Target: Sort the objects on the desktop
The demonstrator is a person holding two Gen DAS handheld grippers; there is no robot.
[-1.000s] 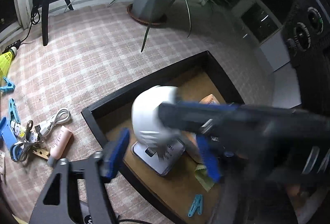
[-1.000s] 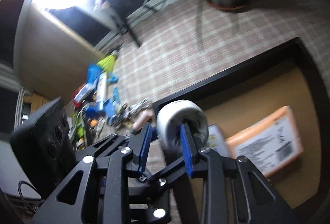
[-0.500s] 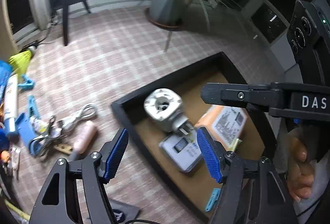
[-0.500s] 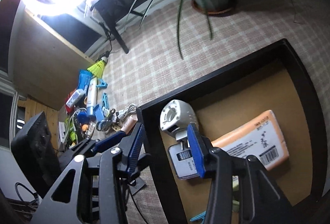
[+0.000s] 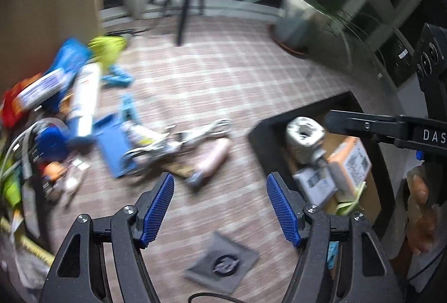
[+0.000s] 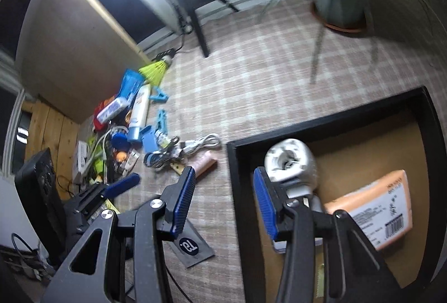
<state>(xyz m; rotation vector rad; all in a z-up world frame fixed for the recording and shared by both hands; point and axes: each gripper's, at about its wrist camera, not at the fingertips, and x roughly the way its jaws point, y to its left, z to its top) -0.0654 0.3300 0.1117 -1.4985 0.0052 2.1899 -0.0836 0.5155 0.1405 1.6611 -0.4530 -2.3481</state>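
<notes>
My right tool (image 6: 223, 192) hangs with its jaws apart and nothing between the blue pads; they have just been opening. It straddles the near-left wall of the black tray (image 6: 237, 191), one finger over the checked tabletop (image 6: 251, 74), the other over the tray's brown floor. The white roll of tape (image 6: 292, 163) now lies inside the tray, in its near-left corner, resting against a small white box that my finger mostly hides, with the orange packet (image 6: 374, 202) just beside it to the right.

My left tool (image 5: 220, 197) is spread wide and empty too, above bare cloth left of the tray (this view is smeared, so small details are lost). From here the tape roll (image 5: 304, 138) shows in the tray corner, the white box (image 5: 315, 183) below it and the orange packet (image 5: 352, 160) touching both.

The unsorted heap lies well apart on the left: a pink tube (image 6: 205, 163) nearest the tray, a coiled white cable (image 6: 201, 143), a white bottle (image 6: 139, 110), blue clips (image 6: 162, 121) and a yellow shuttlecock (image 6: 156, 68). A grey card (image 6: 192, 247) lies flat below my right tool.
</notes>
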